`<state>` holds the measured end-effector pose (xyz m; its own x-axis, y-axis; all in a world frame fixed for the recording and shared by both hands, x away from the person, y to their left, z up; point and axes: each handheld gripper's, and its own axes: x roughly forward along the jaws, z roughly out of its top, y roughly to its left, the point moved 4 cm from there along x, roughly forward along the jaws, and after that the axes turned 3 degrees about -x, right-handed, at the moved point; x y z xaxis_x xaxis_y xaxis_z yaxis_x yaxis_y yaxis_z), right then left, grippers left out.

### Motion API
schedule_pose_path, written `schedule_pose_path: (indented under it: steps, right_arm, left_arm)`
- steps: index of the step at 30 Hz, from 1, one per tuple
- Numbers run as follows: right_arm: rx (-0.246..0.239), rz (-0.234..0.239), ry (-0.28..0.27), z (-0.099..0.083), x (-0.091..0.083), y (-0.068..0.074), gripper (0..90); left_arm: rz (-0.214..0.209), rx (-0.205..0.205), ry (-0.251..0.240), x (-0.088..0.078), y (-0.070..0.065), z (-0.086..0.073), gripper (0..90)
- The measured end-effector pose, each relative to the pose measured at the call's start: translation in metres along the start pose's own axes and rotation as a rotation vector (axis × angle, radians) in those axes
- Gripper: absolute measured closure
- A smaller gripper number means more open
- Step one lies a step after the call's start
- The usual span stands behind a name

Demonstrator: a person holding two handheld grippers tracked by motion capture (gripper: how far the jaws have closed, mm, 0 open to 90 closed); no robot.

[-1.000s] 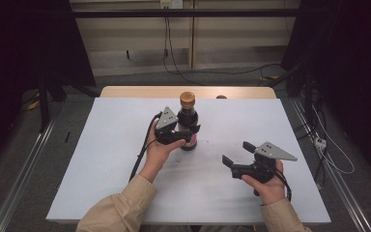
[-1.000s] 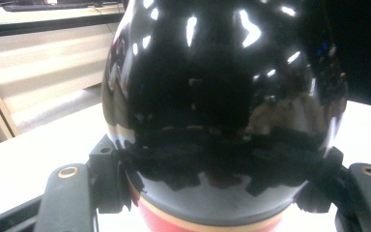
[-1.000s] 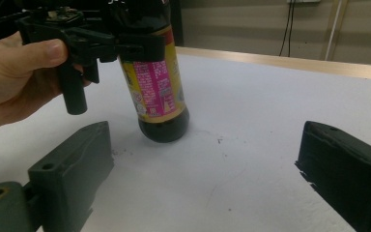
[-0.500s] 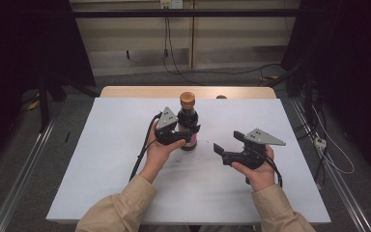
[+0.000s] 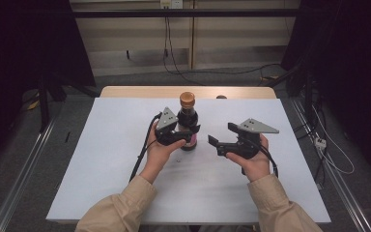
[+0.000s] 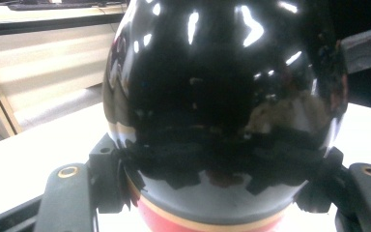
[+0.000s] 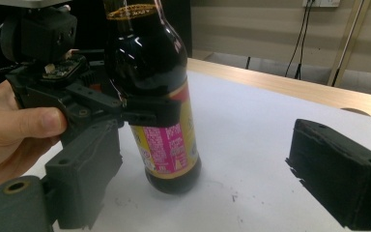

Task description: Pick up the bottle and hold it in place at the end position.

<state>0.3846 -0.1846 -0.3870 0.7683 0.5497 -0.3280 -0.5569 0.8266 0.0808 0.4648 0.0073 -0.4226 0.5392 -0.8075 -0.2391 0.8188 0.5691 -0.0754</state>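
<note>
A dark glass bottle with a brown cap and a pink and yellow label stands upright at the middle of the white table top. My left gripper is shut on its lower body from the left. In the left gripper view the pads press on both sides of the bottle. My right gripper hovers open a short way right of the bottle, its jaws pointing at it. In the right gripper view the wide-apart fingers frame the bottle and the left gripper that clamps it.
A wooden strip runs along the table's far edge, with a small dark round thing on it. Cables lie on the floor behind. Metal rails flank the table. Bare white surface spreads left and right of the hands.
My right gripper has moved left and up, closer to the bottle. The left gripper and the bottle have stayed put.
</note>
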Motion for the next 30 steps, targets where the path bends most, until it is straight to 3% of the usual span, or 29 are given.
schedule_pose_path:
  steps: [21,28,30]
  right_arm:
    - [-0.016,-0.002,0.005,0.019,0.006,-0.001,10.3]
    - [-0.026,-0.005,0.008,0.027,0.013,-0.003,10.3]
    - [-0.026,0.002,0.014,0.029,0.017,-0.001,10.3]
  left_arm:
    - [0.000,-0.010,-0.006,0.000,0.000,0.000,30.1]
    - [-0.003,0.017,0.010,-0.001,0.001,-0.001,30.1]
    - [-0.001,0.000,-0.002,-0.001,0.000,-0.001,30.2]
